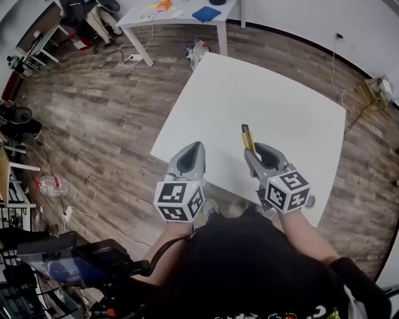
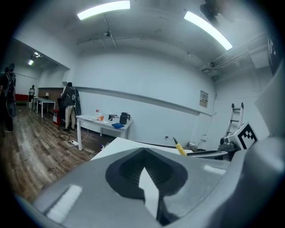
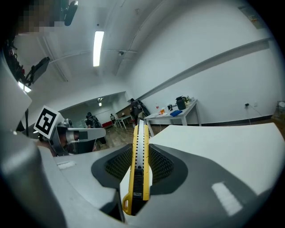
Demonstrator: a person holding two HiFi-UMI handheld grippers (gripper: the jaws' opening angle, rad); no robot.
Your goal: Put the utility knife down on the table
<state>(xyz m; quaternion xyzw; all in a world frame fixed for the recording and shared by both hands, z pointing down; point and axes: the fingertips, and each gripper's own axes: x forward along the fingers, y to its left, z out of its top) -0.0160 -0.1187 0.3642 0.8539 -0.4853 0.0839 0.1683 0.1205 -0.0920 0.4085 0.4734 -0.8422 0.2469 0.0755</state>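
Observation:
A yellow utility knife point(image 3: 139, 164) with a black slider is clamped between the jaws of my right gripper point(image 3: 139, 171), which is shut on it. Its tip points forward over the white table point(image 1: 274, 106). In the head view the utility knife point(image 1: 247, 138) sticks out ahead of the right gripper point(image 1: 257, 154) above the table's near part. My left gripper point(image 1: 189, 163) hovers at the table's near edge, shut with nothing in it. From the left gripper view point(image 2: 149, 196) the jaws stand closed and the utility knife point(image 2: 180, 147) shows to the right.
A second white table point(image 1: 181, 15) with a blue item point(image 1: 206, 13) stands at the back on the wooden floor. A plastic bottle point(image 1: 53, 185) lies on the floor at left. Cables run along the floor and wall.

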